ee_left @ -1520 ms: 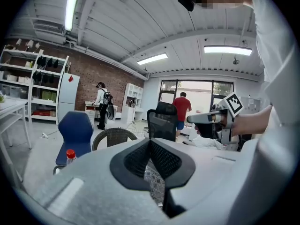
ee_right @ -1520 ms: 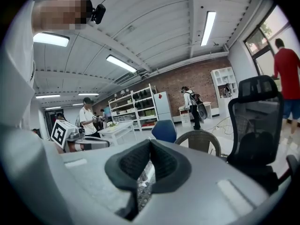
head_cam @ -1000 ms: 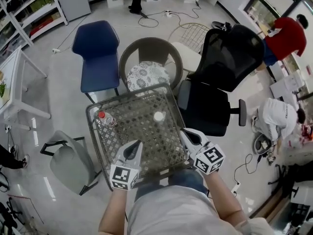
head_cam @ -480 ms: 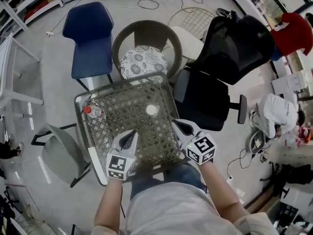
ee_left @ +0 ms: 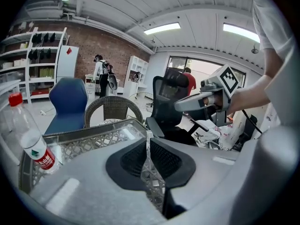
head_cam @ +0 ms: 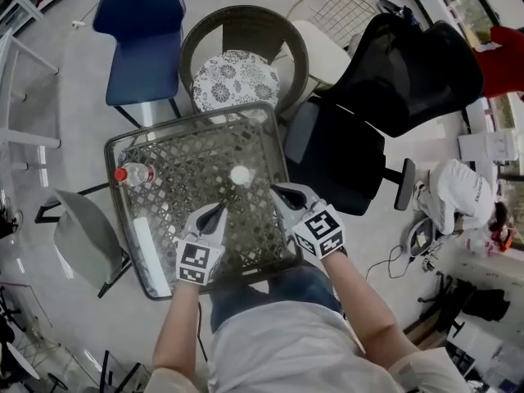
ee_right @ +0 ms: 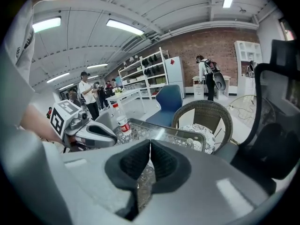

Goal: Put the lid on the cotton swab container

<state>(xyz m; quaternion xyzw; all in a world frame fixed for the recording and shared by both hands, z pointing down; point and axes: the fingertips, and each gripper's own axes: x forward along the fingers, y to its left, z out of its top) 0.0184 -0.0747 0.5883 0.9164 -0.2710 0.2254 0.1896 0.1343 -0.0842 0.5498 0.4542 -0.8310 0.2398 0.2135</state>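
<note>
Head view first: your left gripper (head_cam: 219,210) and right gripper (head_cam: 276,191) are both clenched shut with nothing in them. In each gripper view the pads meet down the middle and only the tabletop shows past them.

The white round cotton swab container (head_cam: 240,175) sits around the middle of the glass-topped wicker table (head_cam: 271,147), just beyond the two gripper tips and between them. From straight above I can't tell whether the lid's on it.

Room-wise you've got bare tabletop all around the container. The only other thing up there is the red-capped water bottle (head_cam: 131,173), standing near the left rim, well apart from both grippers. The table has a rim all round. Off it, the black office chair (head_cam: 385,80) crowds the far right corner, the wicker chair (head_cam: 237,72) and blue chair (head_cam: 137,35) sit along the far side, and a grey chair (head_cam: 82,236) is just off the left side.

Compared with a second ago, both grippers were back over the near edge; now they've pushed in over the tabletop, closer to the container. Jaws look the same — closed. The bottle and container haven't shifted on the table.
</note>
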